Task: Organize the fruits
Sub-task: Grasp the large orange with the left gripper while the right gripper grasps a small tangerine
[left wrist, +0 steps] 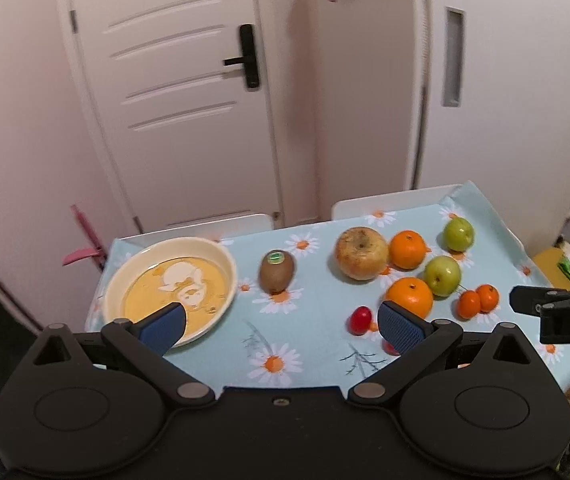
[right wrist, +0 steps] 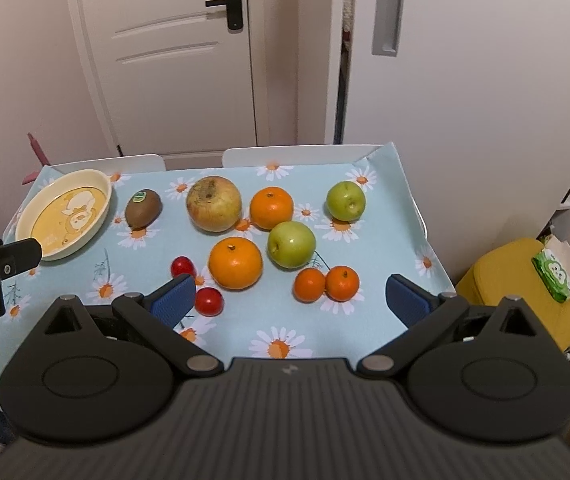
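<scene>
Small table (right wrist: 385,240) under a daisy-print cloth, standing before a white door (right wrist: 173,52); its near middle strip lies bare. Cream bowl (right wrist: 99,216) at the far-left corner; kiwi (right wrist: 143,208) just beside it, long axis tilted toward the bowl, then apples, oranges and cherry tomatoes rightward. Left gripper (left wrist: 281,326) and right gripper (right wrist: 290,300) both spread wide, holding nothing.

In the left wrist view, a second red cherry tomato (left wrist: 390,347) is mostly hidden behind the left gripper's right finger pad (left wrist: 401,326). The right gripper (left wrist: 561,304) is cut off by the right edge there. The plate's (left wrist: 133,268) near rim sits behind the other pad. The surface's (right wrist: 325,240) near edge is hidden by both gripper bodies.
</scene>
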Available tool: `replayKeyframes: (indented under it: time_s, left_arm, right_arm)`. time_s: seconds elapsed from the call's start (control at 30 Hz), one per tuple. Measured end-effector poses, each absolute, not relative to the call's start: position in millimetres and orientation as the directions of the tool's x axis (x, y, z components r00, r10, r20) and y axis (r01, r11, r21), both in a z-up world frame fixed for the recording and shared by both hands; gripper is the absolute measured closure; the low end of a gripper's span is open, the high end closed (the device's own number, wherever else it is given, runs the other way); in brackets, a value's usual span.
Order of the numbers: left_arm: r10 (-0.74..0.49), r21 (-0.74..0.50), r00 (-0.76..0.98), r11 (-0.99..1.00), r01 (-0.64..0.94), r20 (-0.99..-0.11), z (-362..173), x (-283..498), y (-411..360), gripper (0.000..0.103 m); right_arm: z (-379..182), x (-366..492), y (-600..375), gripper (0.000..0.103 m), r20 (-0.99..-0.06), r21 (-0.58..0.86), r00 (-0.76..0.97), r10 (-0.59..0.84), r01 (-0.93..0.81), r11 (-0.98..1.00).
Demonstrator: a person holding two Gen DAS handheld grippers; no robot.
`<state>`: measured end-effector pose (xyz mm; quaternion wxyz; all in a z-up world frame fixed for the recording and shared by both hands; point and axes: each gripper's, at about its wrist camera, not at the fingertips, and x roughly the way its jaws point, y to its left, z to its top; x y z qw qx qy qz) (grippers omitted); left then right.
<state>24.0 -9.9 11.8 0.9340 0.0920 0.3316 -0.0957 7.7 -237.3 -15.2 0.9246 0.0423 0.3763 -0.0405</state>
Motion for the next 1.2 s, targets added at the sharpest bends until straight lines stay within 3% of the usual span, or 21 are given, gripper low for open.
replayKeyframes:
  time_s: [0.2, 0.67, 1.2]
  left_arm:
    - [-0.127, 0.146, 0.755, 0.948, 0.284, -0.643, -12, 39, -32, 0.000]
    - [-0.169, 0.107, 0.737, 0.944, 0.311, -0.654, -70, 75, -110, 0.000]
    - [-0.138, 0.105, 0.690, 0.949, 0.298, -0.711, -128, 119, -155, 0.012]
  right_arm:
    - [-43, 16, -261, 0.000, -0.702, 0.043, 0.712, -0.019, 0.068, 0.997]
    - [-104, 52, -329, 0.000, -0.719, -0.037, 0.688, 0.102, -0.184, 0.982]
    - [-151, 81, -341, 0.027, -0.732, -0.013, 0.639, 0.236, -0.360, 0.933]
